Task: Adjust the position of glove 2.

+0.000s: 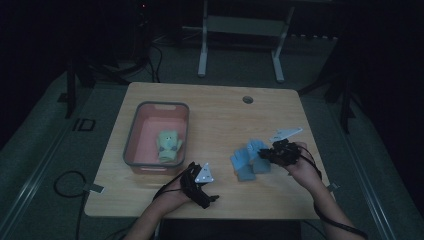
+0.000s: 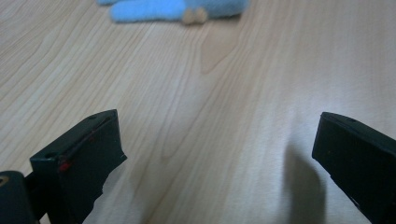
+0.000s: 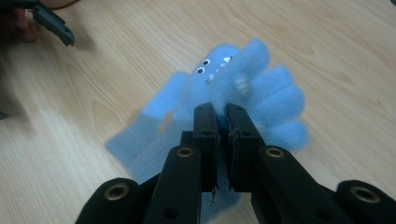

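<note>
We are looking down on a light wooden surface (image 1: 220, 115) in a dim room, with a person's two forearms coming in from the near edge.

The right gripper (image 1: 272, 152) is sitting at the right of the surface. Its fingers (image 3: 206, 135) are clenched tight on a fluffy blue glove (image 3: 243, 88), pinching a fold of the knit between them. In the right gripper view the glove is hanging around the fingers, its own knitted digits spreading to the right, and we are seeing a small cartoon face on it, with two round eyes and little white teeth. From the high view the glove (image 1: 250, 157) is lying right of centre, near the front edge, partly bunched under the gripper.

The left gripper (image 1: 212, 187) is resting low near the front edge, just in front of a grey tub (image 1: 131, 145) with a pink inside. Its fingers (image 2: 88, 154) are released and standing wide apart, with bare wood between them; the blue glove (image 2: 154, 9) is showing well beyond them.

Inside the tub a pale green glove (image 1: 168, 145) is lying toward its right wall.
</note>
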The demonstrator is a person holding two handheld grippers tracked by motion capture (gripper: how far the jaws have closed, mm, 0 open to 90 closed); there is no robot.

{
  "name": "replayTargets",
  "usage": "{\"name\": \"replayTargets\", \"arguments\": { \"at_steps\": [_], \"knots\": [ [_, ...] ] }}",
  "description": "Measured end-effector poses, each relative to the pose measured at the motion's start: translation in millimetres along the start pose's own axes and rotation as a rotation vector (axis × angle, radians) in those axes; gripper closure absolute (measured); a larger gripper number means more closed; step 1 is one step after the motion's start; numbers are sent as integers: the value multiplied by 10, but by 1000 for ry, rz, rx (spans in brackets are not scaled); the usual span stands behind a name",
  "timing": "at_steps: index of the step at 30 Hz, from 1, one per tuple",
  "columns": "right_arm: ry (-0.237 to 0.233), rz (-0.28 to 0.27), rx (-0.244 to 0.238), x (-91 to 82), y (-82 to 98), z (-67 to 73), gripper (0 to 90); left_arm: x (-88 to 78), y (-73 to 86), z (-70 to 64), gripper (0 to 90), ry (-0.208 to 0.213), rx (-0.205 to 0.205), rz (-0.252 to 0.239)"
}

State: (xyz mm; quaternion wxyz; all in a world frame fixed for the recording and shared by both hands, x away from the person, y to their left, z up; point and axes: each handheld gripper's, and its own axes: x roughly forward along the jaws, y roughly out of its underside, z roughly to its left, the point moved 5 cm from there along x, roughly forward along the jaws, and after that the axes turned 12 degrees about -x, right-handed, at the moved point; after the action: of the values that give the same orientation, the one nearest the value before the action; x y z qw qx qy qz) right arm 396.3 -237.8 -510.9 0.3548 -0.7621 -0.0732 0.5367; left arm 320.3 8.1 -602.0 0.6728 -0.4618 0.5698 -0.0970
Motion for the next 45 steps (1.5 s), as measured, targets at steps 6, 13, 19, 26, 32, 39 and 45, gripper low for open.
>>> {"name": "replayTargets", "arguments": {
  "at_steps": [6,13,19,26,32,39,45],
  "knots": [
    [-39,-19,-36,82,-181,144,841,-11,-31,-14,19,5,5,-10],
    [-84,44,-62,348,-109,226,841,-7,-30,-24,19,2,9,-15],
    [-111,66,-39,459,-68,207,837,-5,-19,17,19,4,5,-14],
    [-119,90,-26,621,7,232,824,-4,-12,-6,19,0,16,-4],
    [-123,93,-17,663,41,218,792,-2,-13,-3,19,1,16,-3],
    [-107,56,-7,547,28,192,484,-24,-40,-1,19,0,19,-25],
    [-89,-19,16,413,56,146,195,-17,-82,-54,19,17,15,-22]
  ]
}}
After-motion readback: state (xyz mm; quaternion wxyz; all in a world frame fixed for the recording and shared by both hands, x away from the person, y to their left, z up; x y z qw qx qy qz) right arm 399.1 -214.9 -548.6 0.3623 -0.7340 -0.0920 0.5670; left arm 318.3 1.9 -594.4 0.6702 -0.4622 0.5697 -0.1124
